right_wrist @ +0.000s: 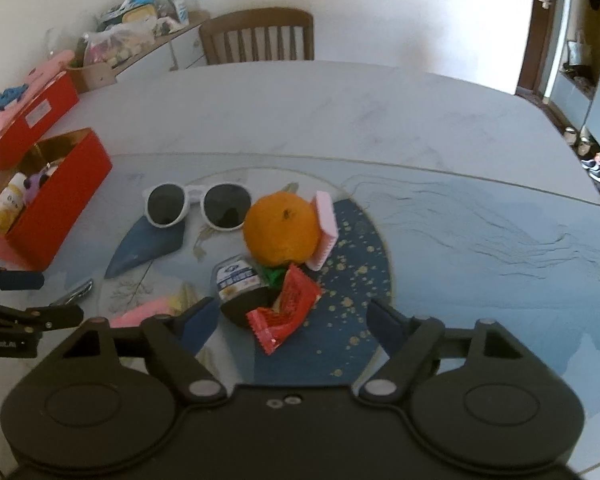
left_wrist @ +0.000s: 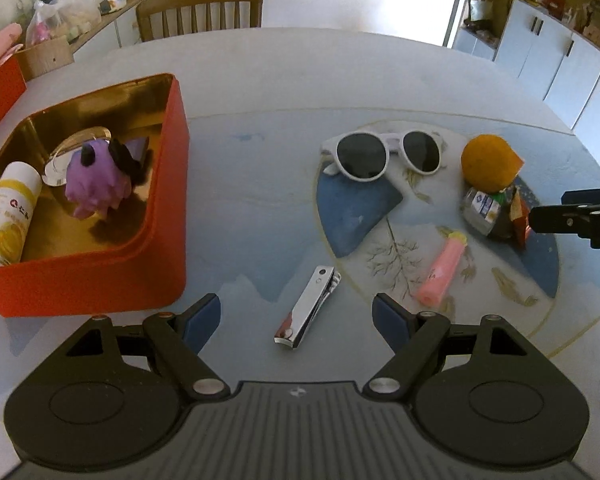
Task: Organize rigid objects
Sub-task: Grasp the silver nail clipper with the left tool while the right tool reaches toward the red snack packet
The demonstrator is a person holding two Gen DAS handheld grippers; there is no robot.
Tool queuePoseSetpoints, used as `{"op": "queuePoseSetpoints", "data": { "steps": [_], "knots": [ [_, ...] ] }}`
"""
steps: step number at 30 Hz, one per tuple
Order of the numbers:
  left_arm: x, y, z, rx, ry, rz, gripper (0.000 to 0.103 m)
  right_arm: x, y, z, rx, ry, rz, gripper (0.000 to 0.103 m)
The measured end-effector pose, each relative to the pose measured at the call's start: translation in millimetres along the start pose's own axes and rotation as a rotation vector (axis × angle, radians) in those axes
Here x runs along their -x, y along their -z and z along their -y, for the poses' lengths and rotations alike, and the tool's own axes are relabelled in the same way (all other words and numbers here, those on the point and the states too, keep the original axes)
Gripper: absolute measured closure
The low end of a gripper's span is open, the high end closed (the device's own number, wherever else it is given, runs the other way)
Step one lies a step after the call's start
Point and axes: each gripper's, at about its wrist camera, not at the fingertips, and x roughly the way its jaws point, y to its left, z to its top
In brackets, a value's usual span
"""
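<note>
My left gripper (left_wrist: 296, 314) is open, its jaws on either side of a silver nail clipper (left_wrist: 308, 306) lying on the table. White sunglasses (left_wrist: 384, 154), an orange (left_wrist: 488, 162), a small dark jar (left_wrist: 486, 210) and a pink tube (left_wrist: 442, 268) lie beyond it. A red tin box (left_wrist: 100, 276) at the left holds a purple toy (left_wrist: 96, 184) and a yellow-white bottle (left_wrist: 8, 212). My right gripper (right_wrist: 292, 318) is open just before the jar (right_wrist: 242, 288) and a red sachet (right_wrist: 288, 306). The orange (right_wrist: 282, 228), sunglasses (right_wrist: 198, 204) and a pink comb (right_wrist: 325, 230) lie behind.
A wooden chair (left_wrist: 200, 10) stands at the table's far edge. A second red box (right_wrist: 32, 120) and a cluttered shelf (right_wrist: 140, 20) are at the far left. The right gripper's fingers (left_wrist: 572, 216) show at the right edge of the left wrist view.
</note>
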Motion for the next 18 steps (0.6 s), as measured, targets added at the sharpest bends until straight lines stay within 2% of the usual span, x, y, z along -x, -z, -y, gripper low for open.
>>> {"op": "queuePoseSetpoints", "data": {
  "steps": [2,7,10,12,18],
  "knots": [
    [-1,1,2,-0.007,-0.005,-0.003,0.021,-4,-1,-2,0.007,-0.012,-0.008,0.027],
    [-4,2,6,-0.025,-0.022,-0.005,0.035,-14,-4,-8,0.033,-0.033,-0.035,0.034],
    [-4,1,9,-0.040,-0.023,0.001,0.048,-18,-4,-9,0.041,-0.036,-0.052,0.046],
    [-4,1,14,-0.053,-0.017,0.004,0.060,-20,-3,-8,0.039,-0.038,-0.059,0.047],
    [-1,2,22,-0.087,0.004,0.007,0.083,-21,-3,-5,0.038,-0.042,-0.061,0.058]
  ]
}}
